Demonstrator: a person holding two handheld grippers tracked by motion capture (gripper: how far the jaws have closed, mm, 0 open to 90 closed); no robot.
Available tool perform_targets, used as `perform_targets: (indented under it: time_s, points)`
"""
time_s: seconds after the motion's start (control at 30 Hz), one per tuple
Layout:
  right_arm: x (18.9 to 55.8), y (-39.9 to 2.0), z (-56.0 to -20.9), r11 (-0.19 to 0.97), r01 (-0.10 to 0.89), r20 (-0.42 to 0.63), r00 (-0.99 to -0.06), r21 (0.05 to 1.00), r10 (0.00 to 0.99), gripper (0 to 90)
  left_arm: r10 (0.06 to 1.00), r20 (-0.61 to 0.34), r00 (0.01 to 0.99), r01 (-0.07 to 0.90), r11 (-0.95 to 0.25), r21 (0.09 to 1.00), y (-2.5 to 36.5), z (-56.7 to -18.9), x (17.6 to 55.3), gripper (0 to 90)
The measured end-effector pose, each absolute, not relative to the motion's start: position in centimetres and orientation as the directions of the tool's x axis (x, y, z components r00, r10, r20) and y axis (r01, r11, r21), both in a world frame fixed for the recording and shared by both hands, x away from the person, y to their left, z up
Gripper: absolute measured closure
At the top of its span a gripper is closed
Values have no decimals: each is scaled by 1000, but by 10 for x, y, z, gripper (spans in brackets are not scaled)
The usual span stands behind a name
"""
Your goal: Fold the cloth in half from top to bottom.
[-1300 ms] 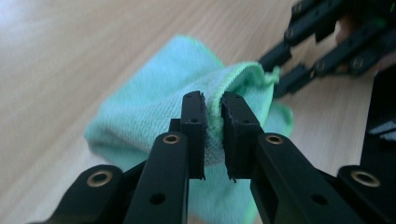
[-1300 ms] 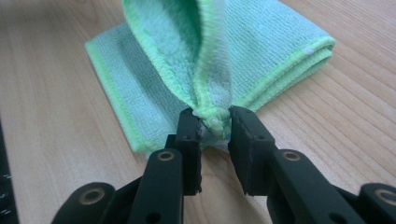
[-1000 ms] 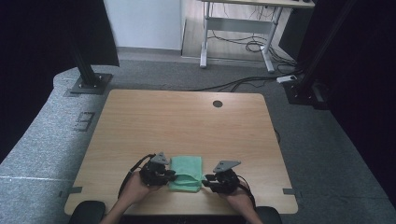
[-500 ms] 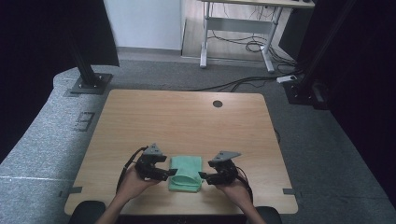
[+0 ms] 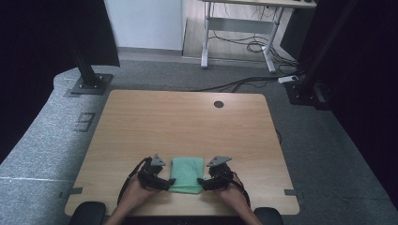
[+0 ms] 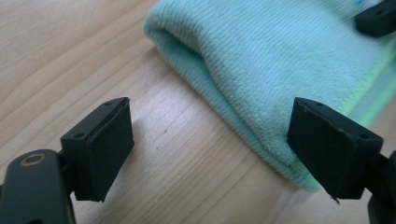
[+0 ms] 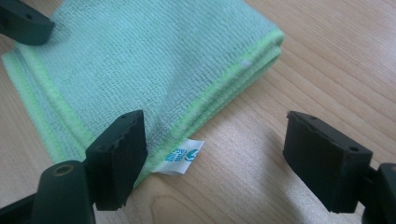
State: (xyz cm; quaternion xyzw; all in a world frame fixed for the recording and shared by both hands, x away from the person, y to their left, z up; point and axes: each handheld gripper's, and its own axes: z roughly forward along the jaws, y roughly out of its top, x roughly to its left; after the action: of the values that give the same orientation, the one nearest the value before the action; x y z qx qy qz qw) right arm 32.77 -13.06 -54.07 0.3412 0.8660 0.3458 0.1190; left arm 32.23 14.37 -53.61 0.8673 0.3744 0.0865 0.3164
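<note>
Change: my left gripper (image 5: 170,182) and right gripper (image 5: 201,183) have just been opening; both now gape, nothing pinched.
Meaning: folded green cloth (image 5: 187,174) released, so this fold looks finished.
Cloth place: flat on the table (image 5: 187,122), near edge, between my grippers.
Long axis: runs away from me; rounded fold faces left, stitched edges and tag (image 7: 181,157) right.

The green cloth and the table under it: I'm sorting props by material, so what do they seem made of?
The green cloth looks like soft microfibre terry: fine ribbed pile, stitched lime edging, a small printed tag. The table looks like wood-grain laminate, matt and smooth; solid wood can't be ruled out.
</note>
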Motion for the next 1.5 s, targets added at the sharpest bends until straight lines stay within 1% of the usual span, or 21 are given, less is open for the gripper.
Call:
perform_targets:
  time_s: [0.07, 0.13, 0.2, 0.3, 0.4, 0.47, 0.57, 0.73, 0.77, 0.83, 0.97, 1.0, 1.1, 1.17, 1.2, 1.3, 1.37, 1.5]
  points:
    - [328, -129, -541, 543, 496, 9, -744, 677, 668, 208, 709, -81, 700, 594, -516, 617, 143, -538, 324, 142]
    - [329, -128, -541, 557, 482, -11, -750, 676, 662, 205, 707, -46, 705, 575, -532, 622, 142, -538, 325, 139]
    - [331, -128, -541, 555, 475, -25, -745, 683, 667, 207, 712, -21, 702, 562, -535, 631, 142, -538, 329, 138]
    - [340, -129, -542, 540, 483, -21, -732, 690, 681, 213, 724, -16, 690, 562, -521, 642, 141, -540, 340, 138]
    - [353, -131, -542, 524, 497, -4, -723, 691, 691, 257, 735, -4, 678, 560, -512, 651, 139, -541, 355, 135]
    - [361, -132, -541, 511, 512, 12, -714, 690, 700, 294, 740, -16, 673, 565, -500, 657, 137, -541, 364, 142]
    - [365, -134, -537, 495, 521, 29, -708, 695, 705, 347, 739, -38, 672, 569, -483, 666, 137, -538, 366, 166]
    - [352, -137, -525, 475, 497, 66, -739, 726, 670, 441, 718, -86, 691, 552, -447, 703, 139, -527, 355, 255]
    - [349, -136, -523, 471, 493, 76, -746, 731, 661, 461, 711, -93, 697, 550, -447, 706, 138, -526, 352, 289]
    - [344, -134, -522, 486, 480, 87, -771, 730, 631, 493, 698, -86, 711, 540, -464, 703, 138, -525, 347, 325]
    - [336, -127, -528, 545, 445, 53, -806, 711, 590, 559, 683, -94, 725, 544, -482, 687, 140, -530, 343, 422]
    - [335, -125, -531, 566, 440, 37, -811, 697, 585, 584, 678, -99, 728, 545, -486, 683, 140, -531, 343, 463]
    - [334, -122, -538, 600, 425, -4, -814, 678, 580, 660, 654, -105, 749, 537, -508, 674, 139, -534, 343, 551]
    - [333, -122, -537, 602, 415, -10, -818, 682, 575, 746, 639, -106, 762, 529, -519, 671, 137, -535, 343, 628]
    - [333, -122, -536, 605, 409, -14, -821, 683, 571, 768, 631, -103, 769, 522, -526, 671, 136, -534, 343, 667]
    - [331, -120, -534, 611, 397, -25, -825, 685, 564, 814, 624, -98, 775, 514, -533, 672, 133, -532, 342, 773]
    - [331, -120, -532, 613, 392, -27, -828, 686, 560, 824, 622, -110, 775, 516, -524, 678, 134, -531, 343, 832]
    - [330, -121, -524, 607, 383, -27, -831, 696, 556, 821, 625, -127, 770, 515, -491, 703, 136, -522, 344, 849]
